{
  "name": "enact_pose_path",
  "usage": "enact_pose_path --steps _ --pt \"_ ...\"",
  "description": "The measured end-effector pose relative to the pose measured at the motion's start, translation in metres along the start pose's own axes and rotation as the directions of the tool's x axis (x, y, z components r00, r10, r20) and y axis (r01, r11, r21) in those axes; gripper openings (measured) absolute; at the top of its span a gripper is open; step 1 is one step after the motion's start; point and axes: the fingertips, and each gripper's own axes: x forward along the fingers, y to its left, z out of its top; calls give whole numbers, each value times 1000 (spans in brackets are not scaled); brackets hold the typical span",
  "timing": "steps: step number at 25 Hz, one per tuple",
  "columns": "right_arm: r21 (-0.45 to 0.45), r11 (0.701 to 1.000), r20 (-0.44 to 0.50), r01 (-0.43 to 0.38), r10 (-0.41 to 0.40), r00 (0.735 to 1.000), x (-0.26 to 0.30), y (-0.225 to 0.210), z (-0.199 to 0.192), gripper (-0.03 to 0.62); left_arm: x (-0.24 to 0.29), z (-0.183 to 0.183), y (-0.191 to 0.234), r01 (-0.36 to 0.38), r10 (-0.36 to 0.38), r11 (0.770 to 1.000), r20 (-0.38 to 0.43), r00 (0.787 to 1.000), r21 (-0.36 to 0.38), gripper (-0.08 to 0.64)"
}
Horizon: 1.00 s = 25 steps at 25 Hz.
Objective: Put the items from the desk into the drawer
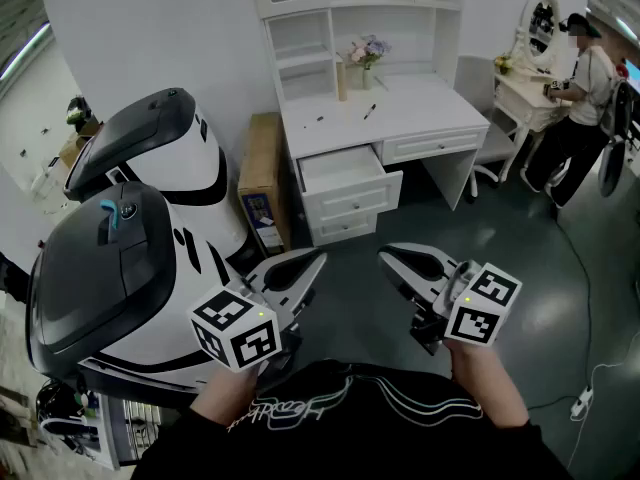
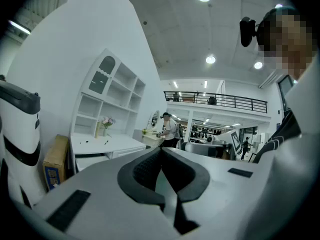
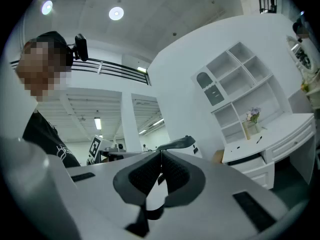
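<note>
Both the left gripper (image 1: 318, 259) and right gripper (image 1: 384, 254) are closed on nothing, well apart from the white desk surface (image 1: 430, 103). Its thin dark pen-like item (image 1: 370, 111) lies near the small flower vase (image 1: 366, 63), behind the open white drawer (image 1: 342, 167). A careless reach could topple the vase.

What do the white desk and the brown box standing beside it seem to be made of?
The desk looks like painted wood or board: an even white, smooth coat and panelled drawer fronts; which of the two I cannot tell. The box looks like cardboard: matt brown flat faces, with a printed patch low on one side.
</note>
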Motion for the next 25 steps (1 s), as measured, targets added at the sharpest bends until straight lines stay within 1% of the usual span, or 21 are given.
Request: enact_pose_path --steps 7,14,16,18,20,22,25 --pt "5 999 -17 42 -42 999 9 -30 -13 44 15 -12 21 -9 9 999 -17 1000 -30 21" --pt "24 998 -26 59 -58 998 31 -80 -16 44 47 -19 64 -19 17 998 -35 999 -64 23" --pt "0 998 -42 69 -69 997 39 -100 -16 44 63 -19 80 -22 19 997 -40 999 -72 22" --pt "-49 994 -76 95 -98 992 48 -126 -20 44 82 -18 99 -26 22 996 -48 999 -81 21" --pt "-67 989 -112 130 -137 984 62 -157 -26 44 99 -17 125 -30 25 996 -53 998 -88 21" --pt "-35 988 -115 148 -151 982 80 -188 -28 44 116 -16 157 -31 26 995 -62 998 -92 21" --pt "25 987 -86 156 -153 984 112 -239 -20 44 152 -12 211 -33 24 994 -85 996 -102 23"
